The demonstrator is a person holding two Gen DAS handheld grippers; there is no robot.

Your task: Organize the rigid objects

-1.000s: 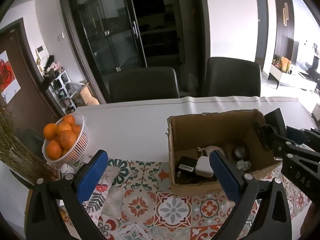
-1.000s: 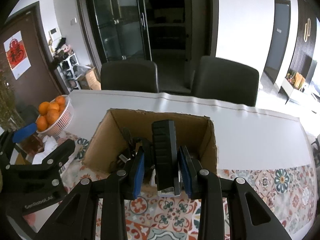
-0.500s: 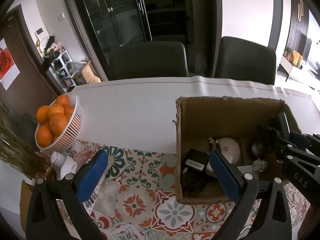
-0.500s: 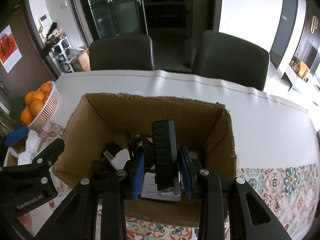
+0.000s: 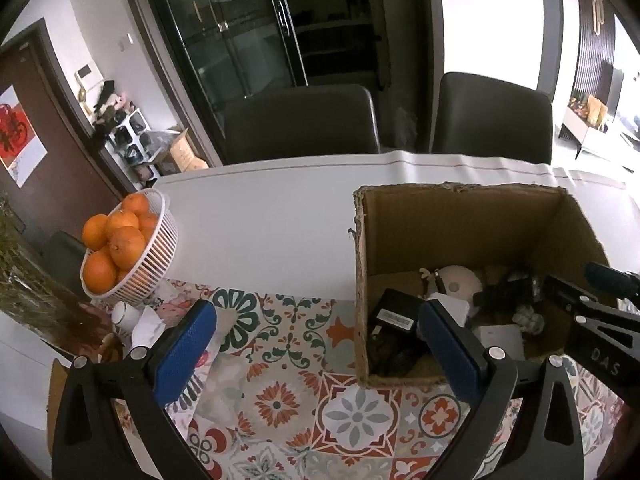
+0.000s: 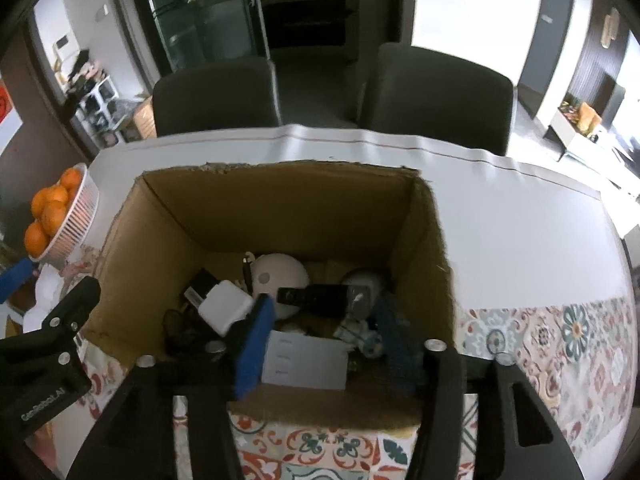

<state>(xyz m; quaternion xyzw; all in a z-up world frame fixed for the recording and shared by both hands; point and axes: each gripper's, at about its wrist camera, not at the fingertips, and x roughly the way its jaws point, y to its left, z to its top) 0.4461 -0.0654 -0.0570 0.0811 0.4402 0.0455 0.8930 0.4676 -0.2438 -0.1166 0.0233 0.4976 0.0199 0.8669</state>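
Right gripper (image 6: pixel 320 328): positioned over the open cardboard box (image 6: pixel 296 208), jaws opening, nothing pinched between the blue pads.

Black remote control (image 6: pixel 316 295): lying flat inside the box, beyond the pads, apart from them. Long, slim, matte black body with a paler button near the left end. Resting across the round beige device (image 6: pixel 280 274) and against the grey rounded object (image 6: pixel 362 286).

Other box contents:
- White square charger (image 6: pixel 224 307), left of the left pad.
- Black adapter with white label (image 5: pixel 396 314), near the left wall.
- White card with faint print (image 6: pixel 306 360), on the box floor between the pads.
- Small crumpled white item (image 6: pixel 356 332), near the right pad; identity not discernible.

Left gripper (image 5: pixel 316 348): jaws spread wide, empty, held above the patterned tile-print mat (image 5: pixel 280 380), with the right pad in front of the box's near left corner.

White tabletop (image 5: pixel 260 220): carrying the box, the mat and a white wire basket of oranges (image 5: pixel 120 240) at the left edge. Two dark chairs (image 5: pixel 300 120) behind the far edge.
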